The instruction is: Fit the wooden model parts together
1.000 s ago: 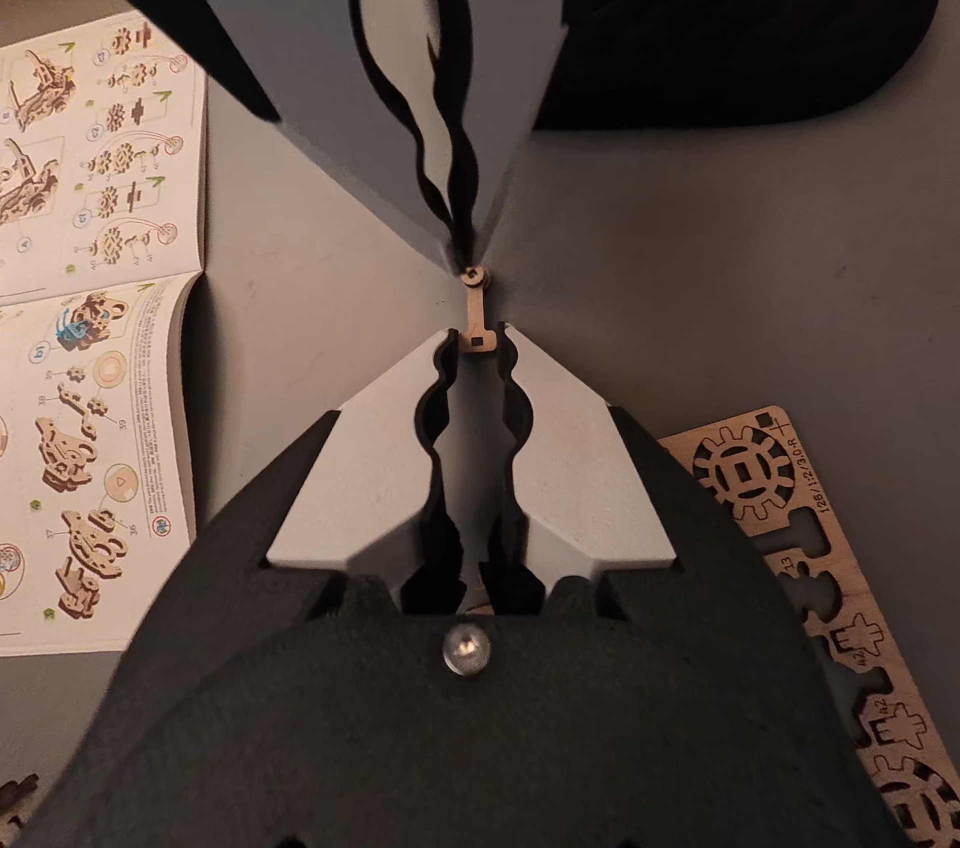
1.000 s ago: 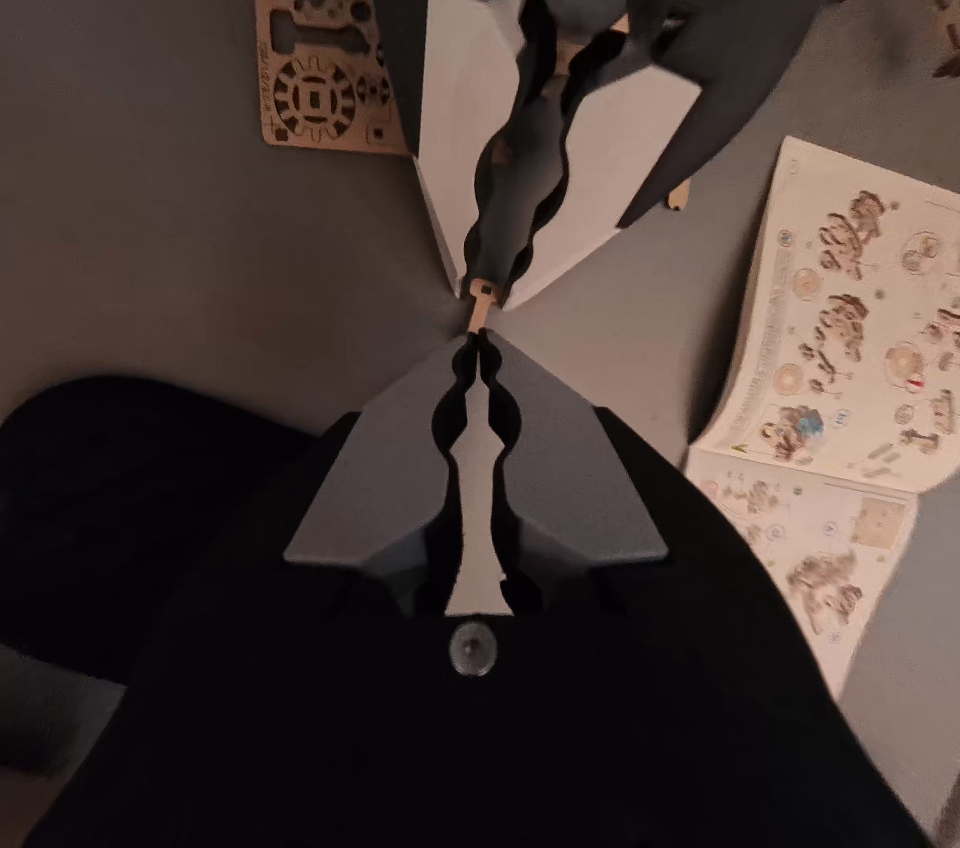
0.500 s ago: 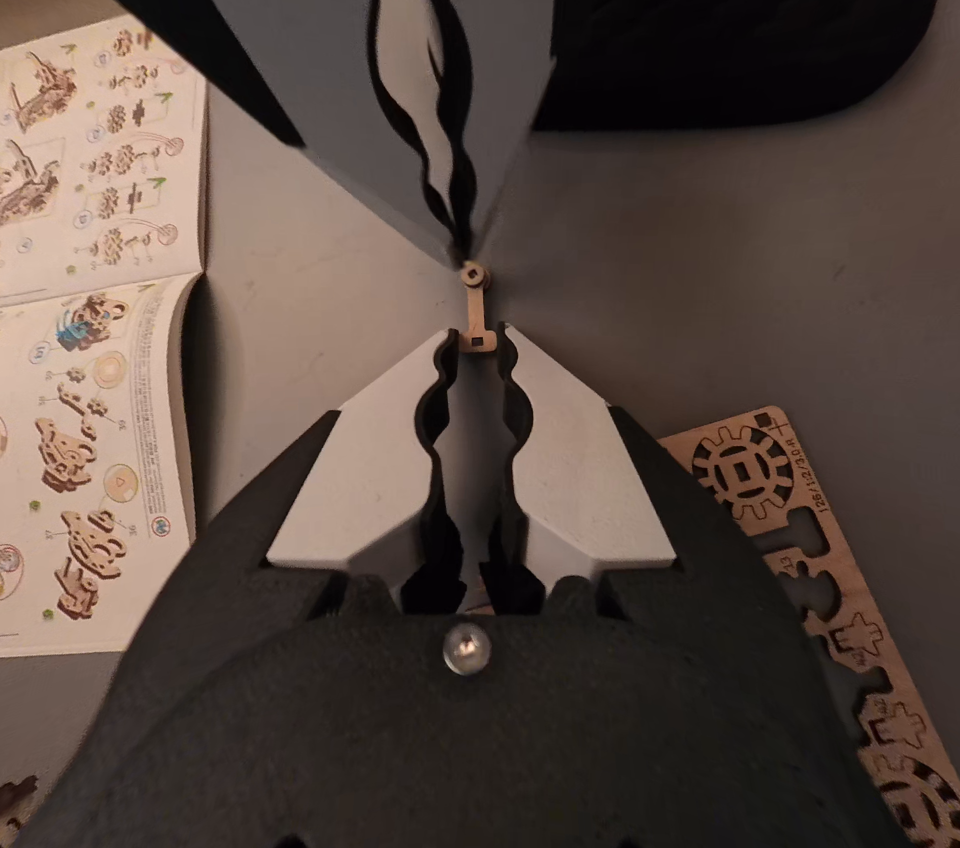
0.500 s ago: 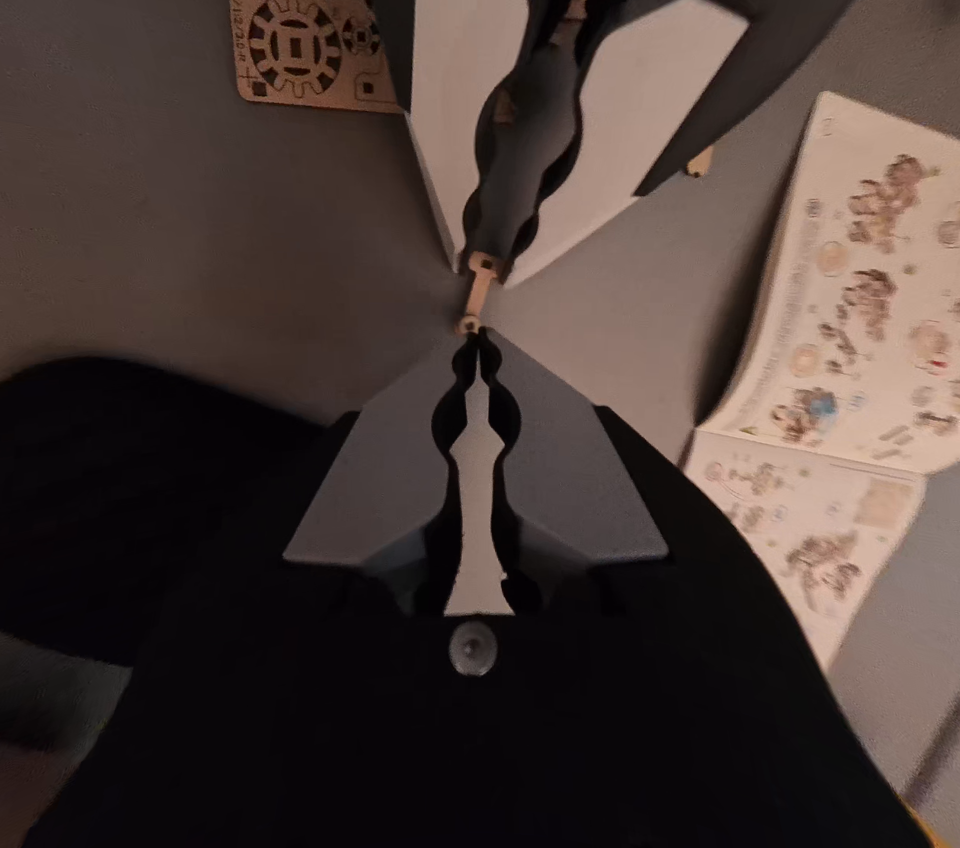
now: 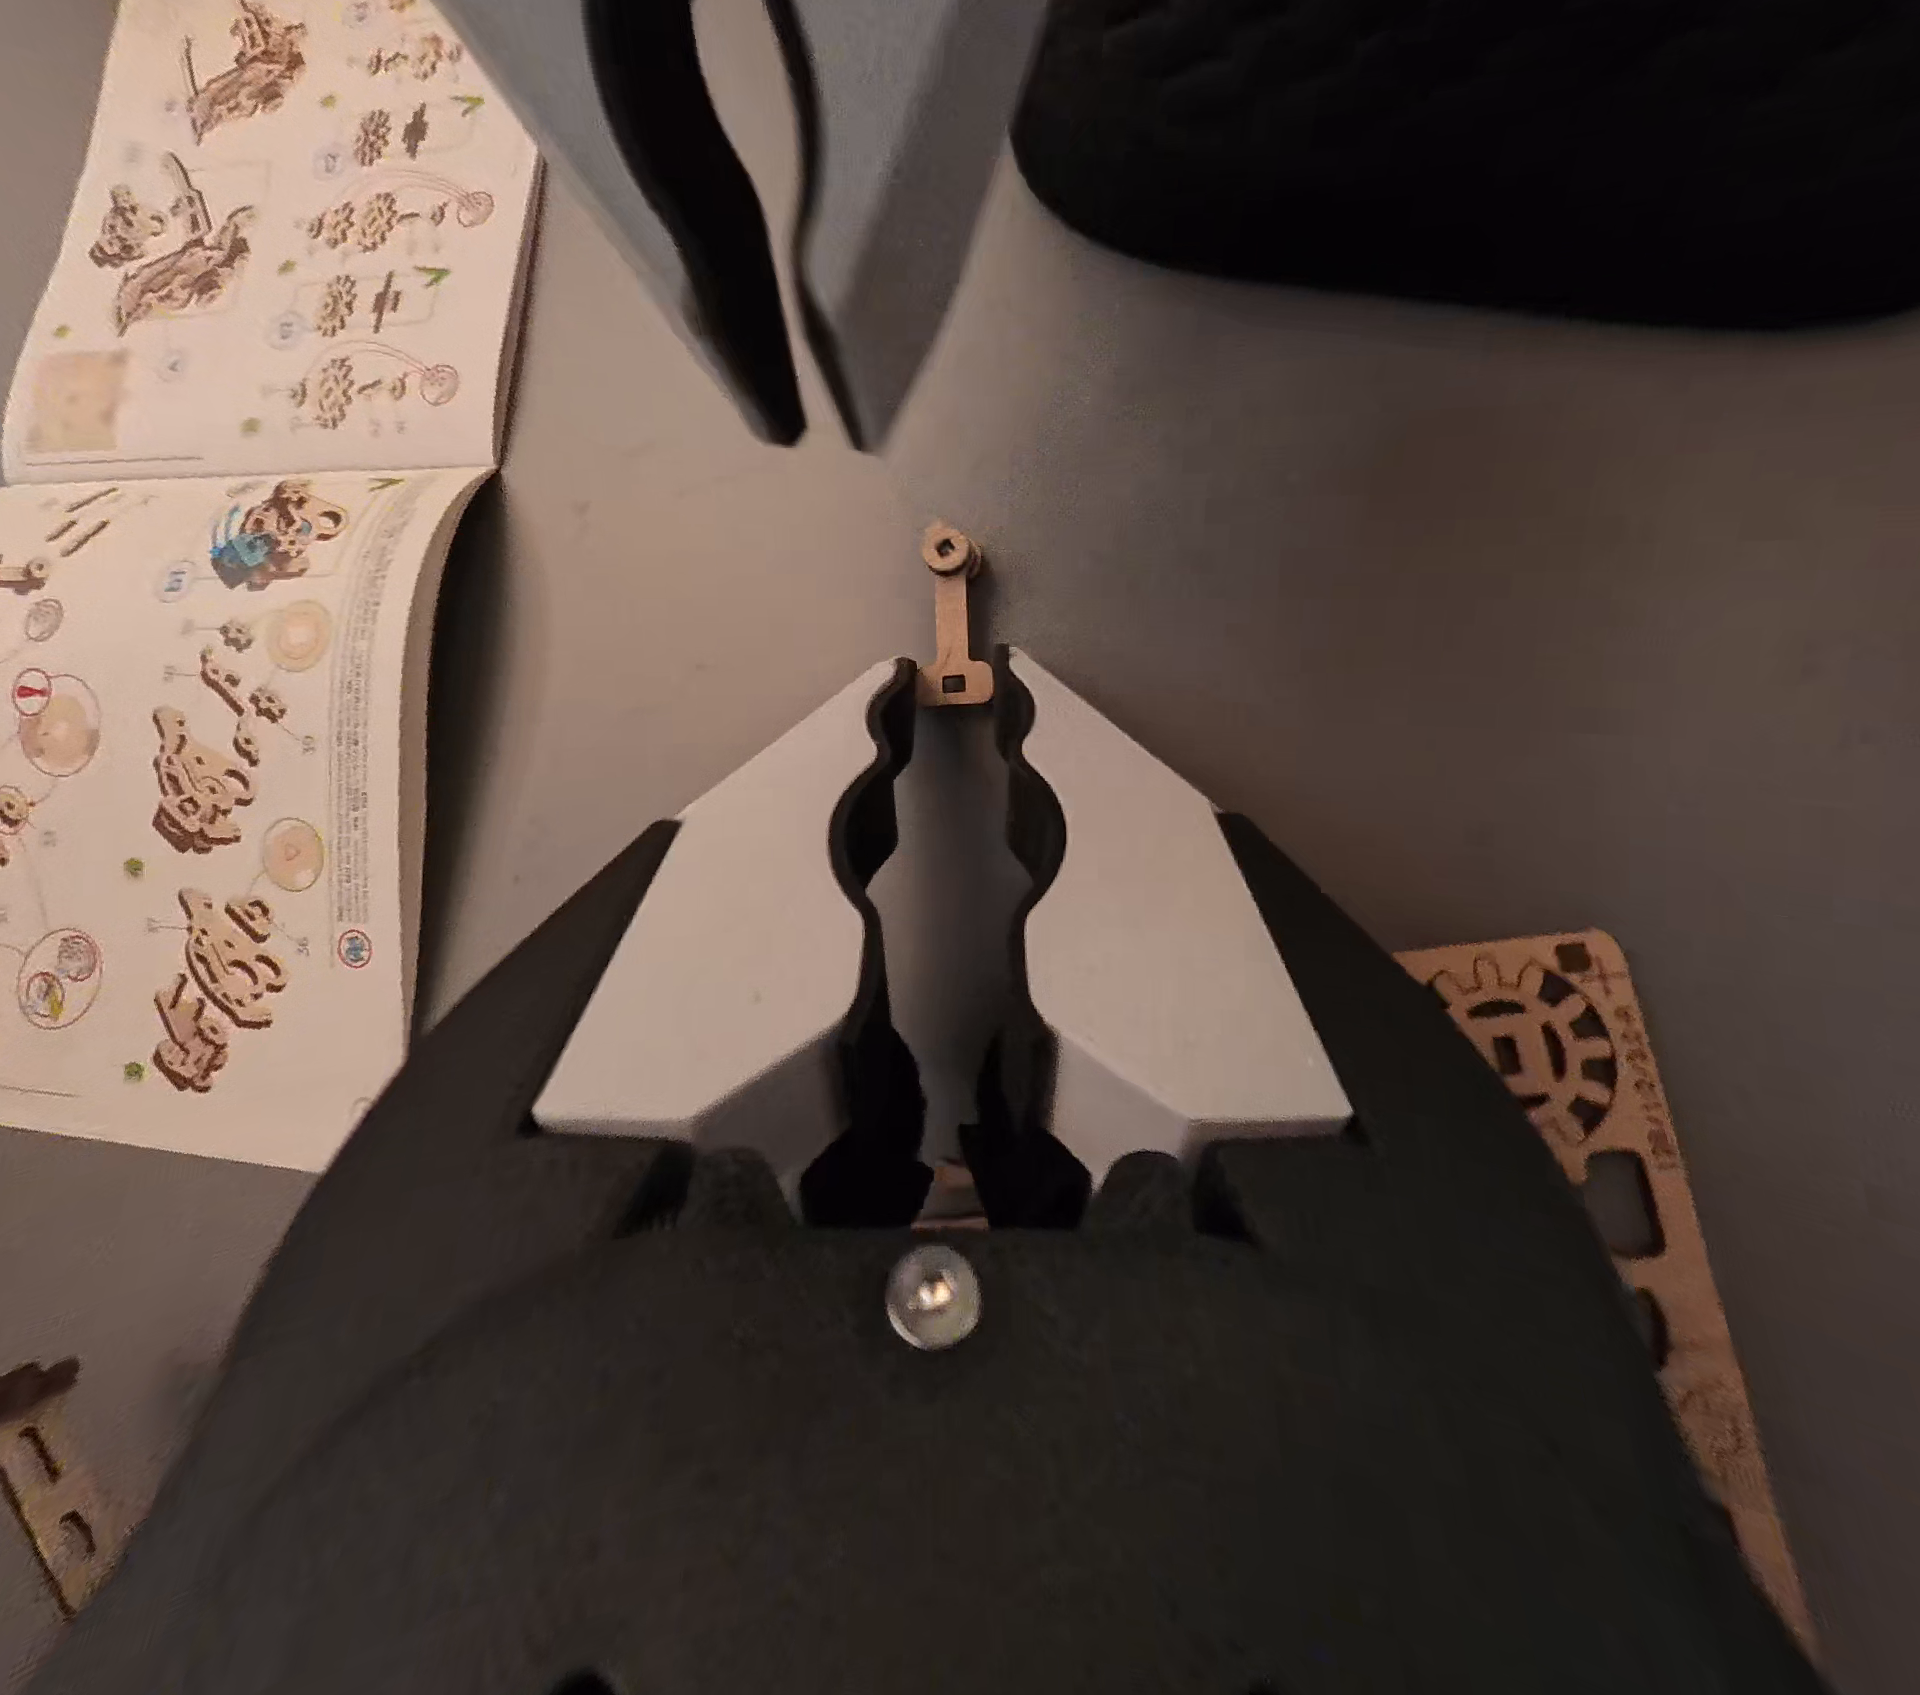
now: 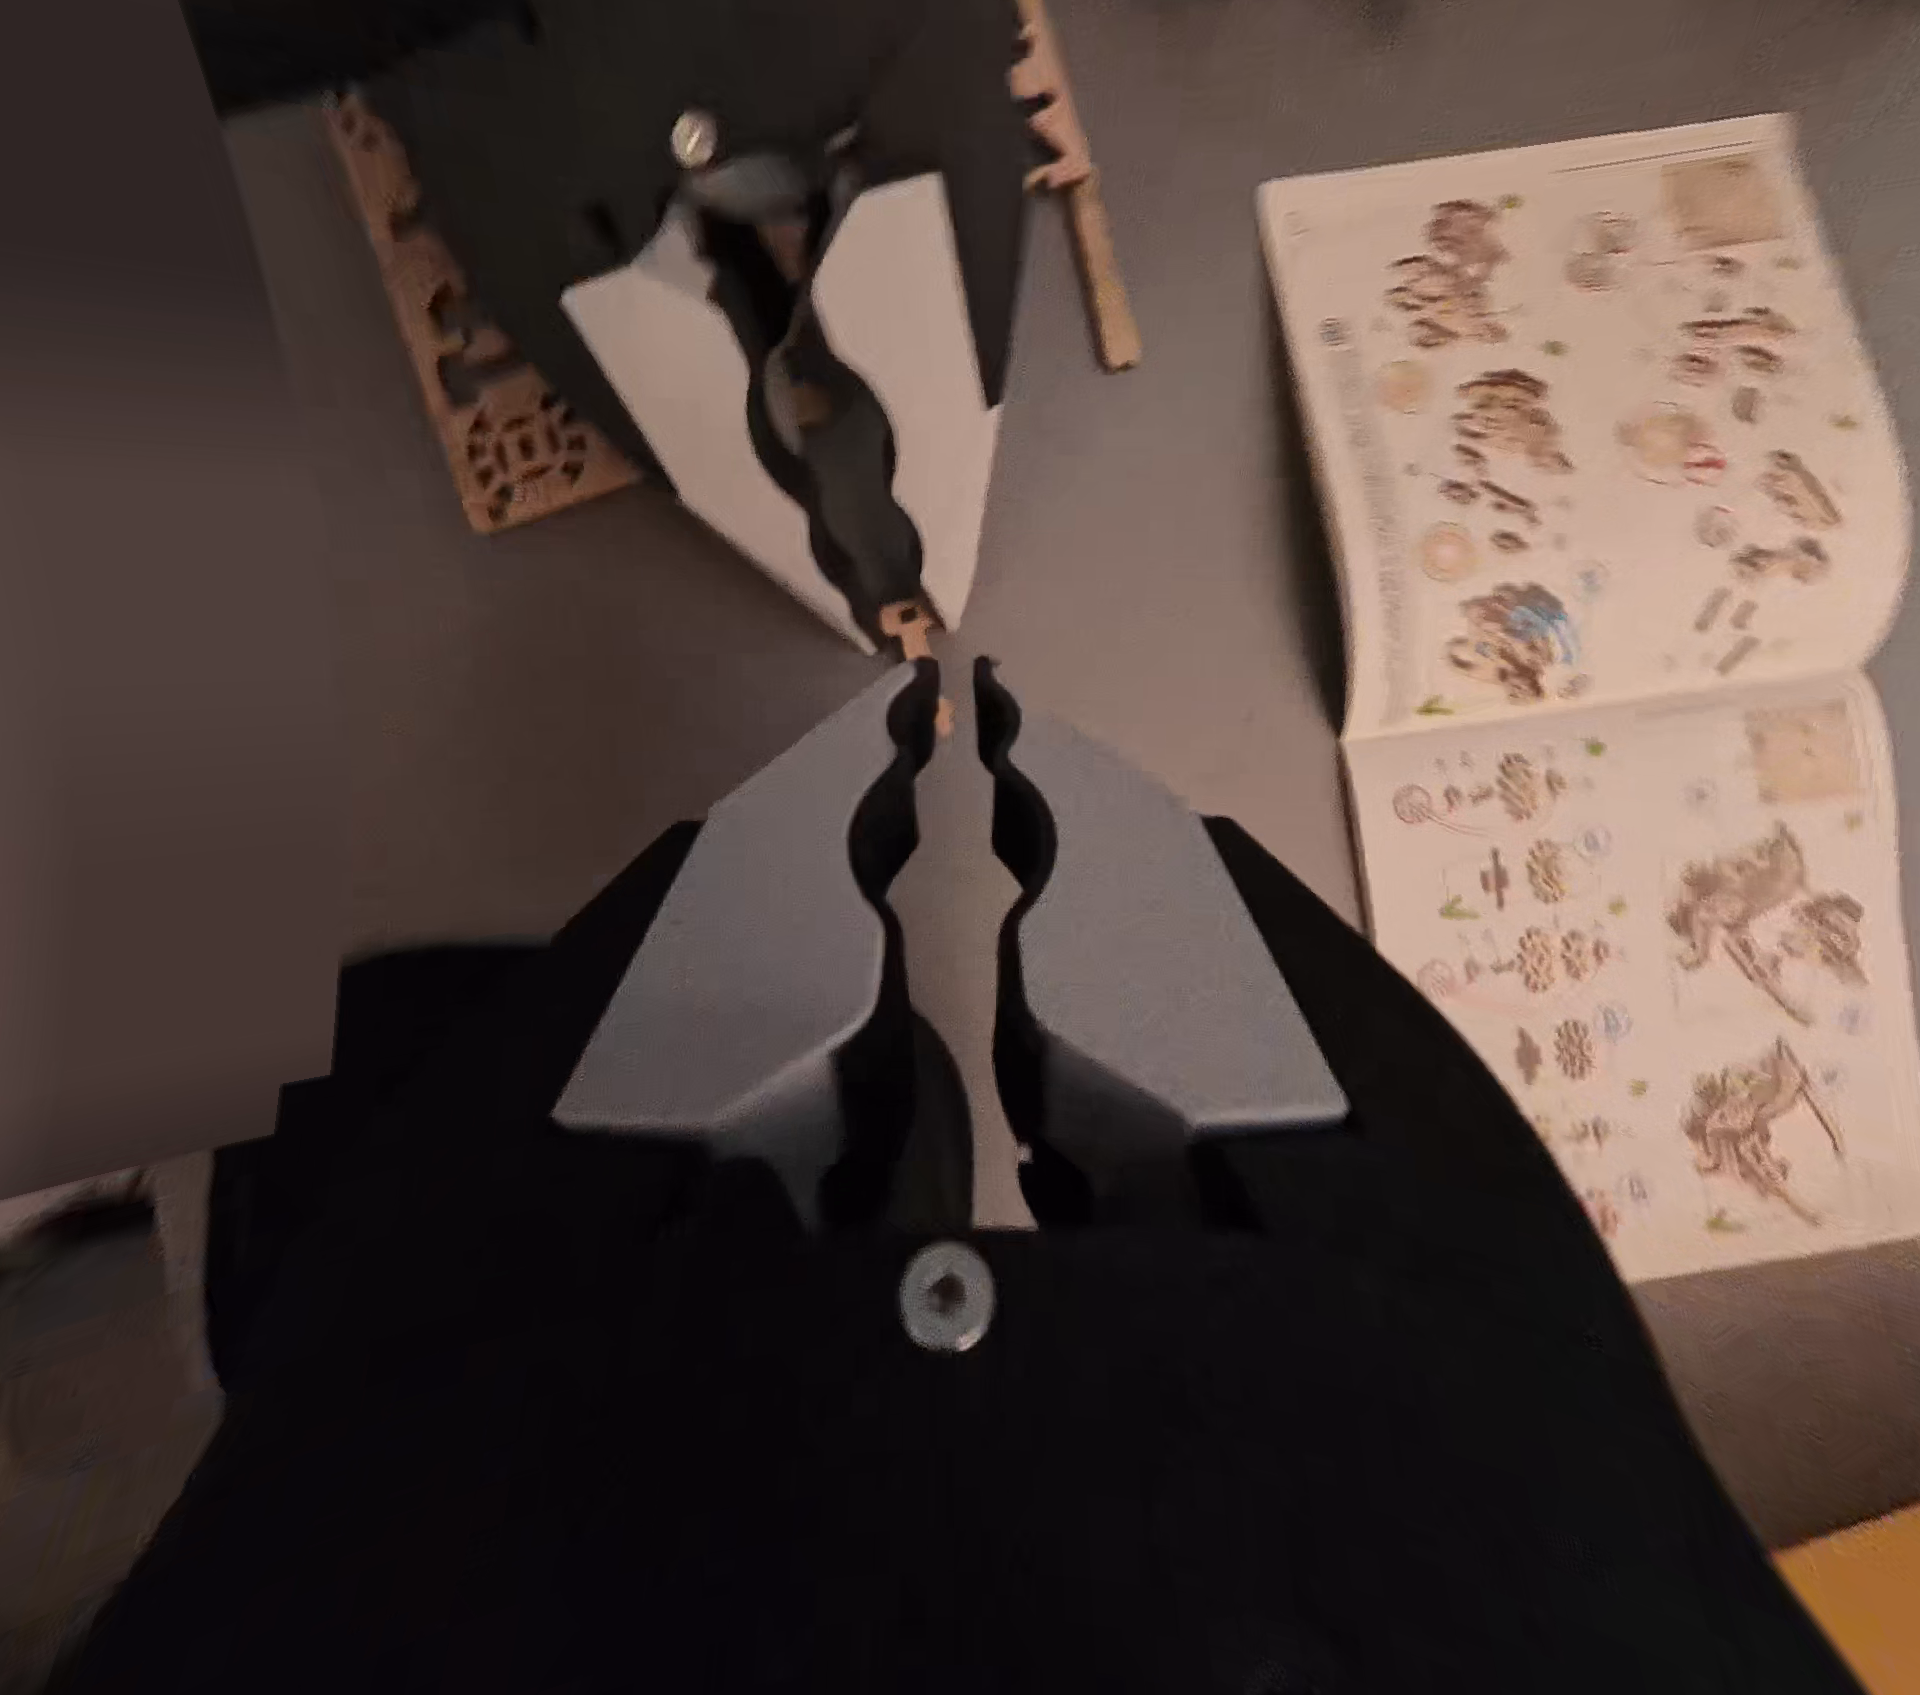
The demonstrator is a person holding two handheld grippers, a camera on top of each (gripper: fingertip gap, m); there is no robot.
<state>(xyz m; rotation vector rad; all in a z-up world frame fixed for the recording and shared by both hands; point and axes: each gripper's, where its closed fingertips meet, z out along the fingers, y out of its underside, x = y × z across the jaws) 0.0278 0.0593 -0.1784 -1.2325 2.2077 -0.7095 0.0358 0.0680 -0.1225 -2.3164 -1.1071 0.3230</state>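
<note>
One tiny part to worry about: a pale laser-cut plywood lever (image 5: 951, 627) with a square tab at one end and a little round eyelet at the other. Pinched by its square tab right at the tips of the left hand-held gripper (image 5: 954, 671), dead centre of the left wrist view, with the stem and eyelet poking out free above the grey counter (image 5: 1351, 606).

Looks featherlight and stiff, but honestly pretty snappable. Thin neck, grain probably running along it, so no sideways levering. Best held exactly where it is now, on the fat square tab, flat faces against the pads. Wouldn't grab the stem. Slippery-ish too: smooth wood on a tip-only pinch, so could easily twist or ping away if pushed off-axis.

Right hand-held gripper (image 6: 951, 679) slightly spread, clamping nothing as far as can be told. Tips hanging in the upper middle of the left wrist view, apart from the eyelet. Right wrist view too smeared to say whether the eyelet sits just between those tips or only in front of them.

Next mating piece probably from the tan cut-out plywood sheet (image 5: 1538, 1053) at lower right, per the open white instruction booklet (image 5: 260, 502) along the left edge. Also a black quilted cushion-looking thing (image 5: 1507, 35) at upper right, not involved.

Would push straight along the lever's length when fitting, gently.
</note>
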